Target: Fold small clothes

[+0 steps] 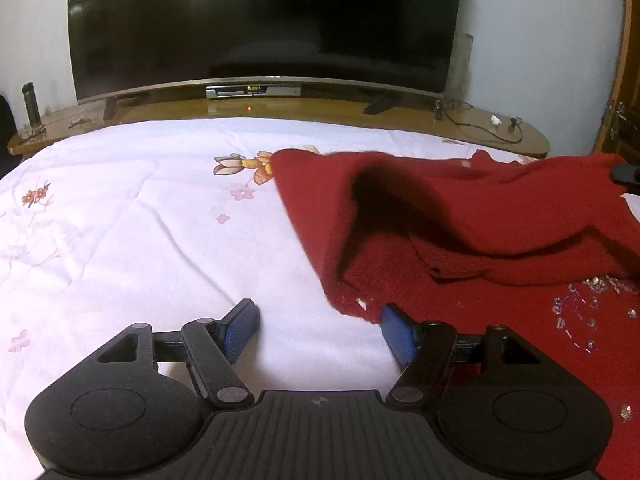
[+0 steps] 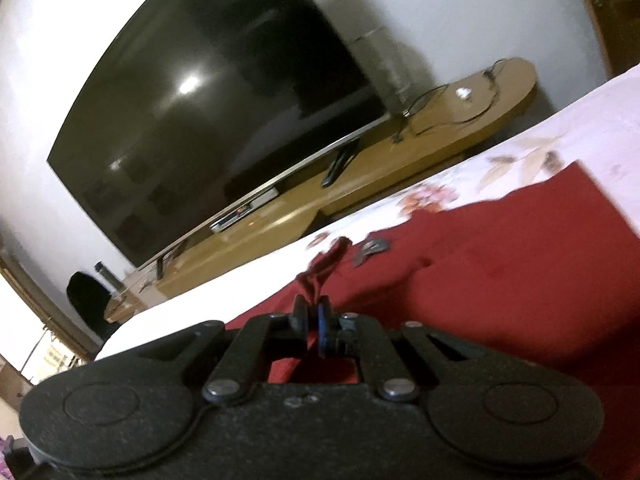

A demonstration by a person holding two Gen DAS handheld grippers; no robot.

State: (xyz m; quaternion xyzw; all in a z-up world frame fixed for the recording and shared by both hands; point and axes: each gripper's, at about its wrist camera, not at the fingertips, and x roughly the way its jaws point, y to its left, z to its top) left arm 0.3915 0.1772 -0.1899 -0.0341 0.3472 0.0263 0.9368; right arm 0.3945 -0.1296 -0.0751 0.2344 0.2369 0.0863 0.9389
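Red knit fabric: one sweater [image 1: 500,216] lies on the right part of the bed, partly folded over itself, with clear beads or sequins scattered on its near right portion. Nearest the left wrist camera, the left gripper [image 1: 320,330] hangs low over the bedspread [image 1: 120,220] with its jaws spread wide and nothing between them; the right blue pad sits at the sweater's ragged near-left edge, and whether it touches cannot be told. The left pad is over bare sheet. Open bedspread extends left and forward of this gripper, white with pink and orange floral print, lightly creased.

In the right wrist view, the right gripper [image 2: 313,320] is closed tight on a pinched ridge of the red sweater [image 2: 500,264], which rises between the pads. This view is tilted and blurred. A dark tip of the right gripper shows at the far right edge of the left view, at the raised sweater corner.

Beyond the bed's far edge runs one wooden table [image 1: 480,122], carrying one large dark television [image 1: 264,24] on two feet, one set-top box [image 1: 253,90] with a lit display too small to read, one dark cylinder [image 1: 31,104] at the left end, and loose black cables [image 1: 484,128] at the right end. No brand or label is legible.
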